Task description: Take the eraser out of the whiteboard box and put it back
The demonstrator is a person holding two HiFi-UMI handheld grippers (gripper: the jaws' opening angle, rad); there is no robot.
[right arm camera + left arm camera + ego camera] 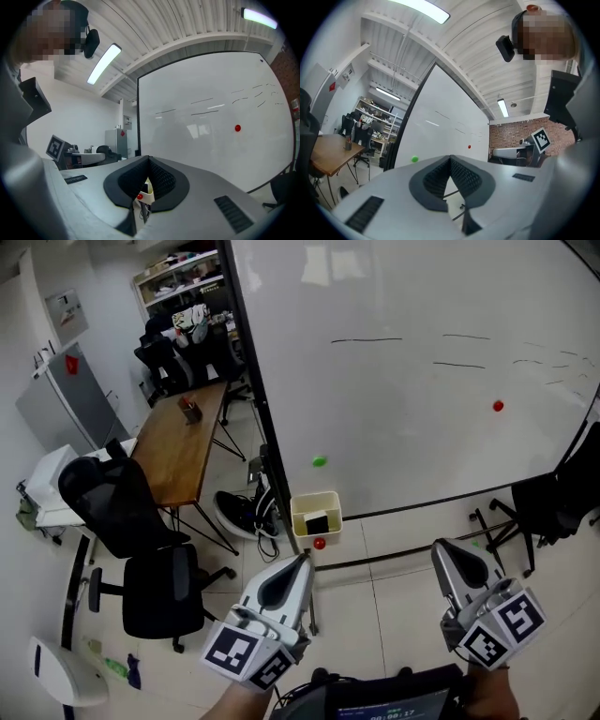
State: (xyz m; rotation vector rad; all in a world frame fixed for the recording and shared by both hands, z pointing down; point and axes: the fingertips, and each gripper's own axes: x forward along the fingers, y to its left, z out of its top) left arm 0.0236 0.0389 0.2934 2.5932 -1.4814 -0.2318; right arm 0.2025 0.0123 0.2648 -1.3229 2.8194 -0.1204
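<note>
A pale yellow whiteboard box (316,505) hangs at the lower left corner of the big whiteboard (422,381). A dark eraser (317,522) sits inside it. Just under the box is a red magnet (320,543). My left gripper (303,560) is shut and empty, its tip a little below and left of the box. The right gripper (439,547) is also shut and empty, further right, pointing at the board's lower edge. In the right gripper view the box (147,188) and the red magnet (139,197) show through the gap under the closed tips (149,160). The left gripper (450,158) faces the board.
A green magnet (320,462) and a red magnet (498,406) stick to the board. A wooden table (183,442) and two black office chairs (122,507) stand to the left. Dark shoes (239,512) lie by the board's stand. Another black chair (553,493) is at the right.
</note>
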